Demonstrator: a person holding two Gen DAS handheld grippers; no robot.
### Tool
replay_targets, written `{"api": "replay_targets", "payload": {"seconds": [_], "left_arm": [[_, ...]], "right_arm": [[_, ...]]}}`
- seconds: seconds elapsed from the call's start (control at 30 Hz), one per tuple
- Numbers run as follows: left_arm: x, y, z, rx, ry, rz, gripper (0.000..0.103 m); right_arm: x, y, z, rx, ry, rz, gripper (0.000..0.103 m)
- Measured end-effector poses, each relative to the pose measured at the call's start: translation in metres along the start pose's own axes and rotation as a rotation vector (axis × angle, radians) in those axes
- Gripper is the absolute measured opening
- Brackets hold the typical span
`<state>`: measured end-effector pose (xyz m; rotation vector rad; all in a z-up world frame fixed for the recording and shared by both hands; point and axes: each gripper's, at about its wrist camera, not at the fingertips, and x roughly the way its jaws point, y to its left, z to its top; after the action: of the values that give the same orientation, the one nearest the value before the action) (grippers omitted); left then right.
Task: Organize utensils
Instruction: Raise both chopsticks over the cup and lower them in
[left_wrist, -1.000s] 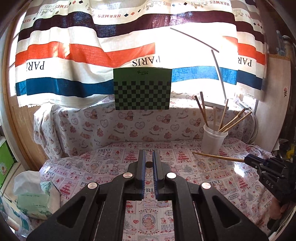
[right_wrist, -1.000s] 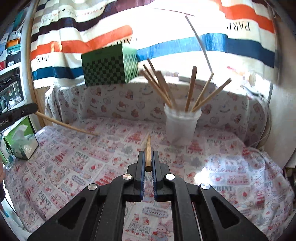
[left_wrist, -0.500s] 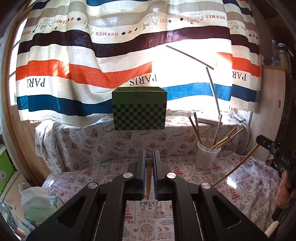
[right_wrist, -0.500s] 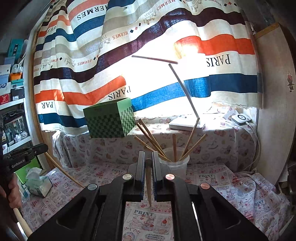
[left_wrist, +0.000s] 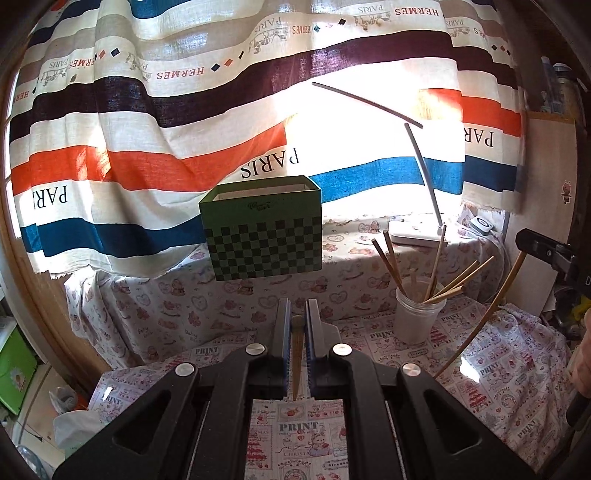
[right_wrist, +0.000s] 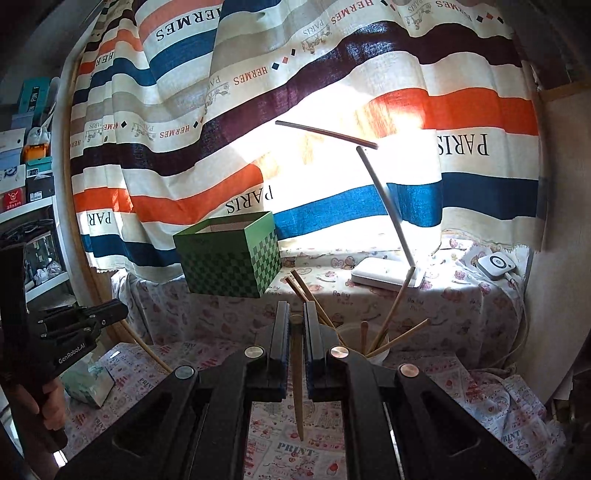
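Observation:
A translucent plastic cup (left_wrist: 419, 314) with several wooden chopsticks stands on the patterned cloth at the right in the left wrist view, and just behind the right gripper (right_wrist: 296, 325) in the right wrist view, where it shows as cup (right_wrist: 369, 345). My left gripper (left_wrist: 297, 321) is shut on a wooden chopstick (left_wrist: 296, 360) that hangs point down, held high above the table. The right gripper is shut on another chopstick (right_wrist: 296, 380), also point down. The right gripper's chopstick also shows in the left wrist view (left_wrist: 480, 321).
A green checkered box (left_wrist: 263, 230) sits on the raised ledge at the back. A white desk lamp (right_wrist: 386, 275) stands on the ledge behind the cup. A tissue pack (right_wrist: 88, 384) lies at the table's left end. A wall bounds the right side.
Both grippers have risen well above the table and tipped up. Each chopstick has swung from lying roughly level to hanging point down. The cup now looks farther away and lower.

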<state>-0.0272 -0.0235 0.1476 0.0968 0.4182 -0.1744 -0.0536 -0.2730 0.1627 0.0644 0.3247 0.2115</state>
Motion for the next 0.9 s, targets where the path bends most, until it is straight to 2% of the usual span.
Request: {"api": "replay_targets", "payload": {"seconds": [0.1,0.23,0.33,0.47,0.63,0.8,0.9], "left_arm": [[0.003,-0.005,0.019,-0.034,-0.016,-0.064,0.006],[0.005,-0.019,0.045,-0.015,-0.051,-0.080,0.006],[0.008,-0.025,0.066,-0.033,-0.061,-0.158,0.006],[0.015,-0.035,0.092,-0.048,-0.089,-0.177,0.006],[0.024,-0.049,0.119,-0.064,-0.108,-0.238,0.006],[0.033,-0.065,0.140,-0.069,-0.118,-0.299,0.006],[0.040,-0.073,0.149,-0.069,-0.153,-0.320,0.006]], "right_arm": [[-0.001,0.002,0.012,-0.015,-0.022,0.003,0.008],[-0.002,0.001,0.033,-0.020,-0.060,0.001,0.008],[0.001,-0.004,0.050,-0.021,-0.075,-0.008,0.008],[0.011,-0.013,0.076,-0.009,-0.085,-0.022,0.008],[0.019,-0.022,0.106,-0.022,-0.117,-0.032,0.008],[0.019,-0.034,0.130,-0.009,-0.183,-0.032,0.008],[0.028,-0.044,0.135,-0.007,-0.195,-0.061,0.008]]}}
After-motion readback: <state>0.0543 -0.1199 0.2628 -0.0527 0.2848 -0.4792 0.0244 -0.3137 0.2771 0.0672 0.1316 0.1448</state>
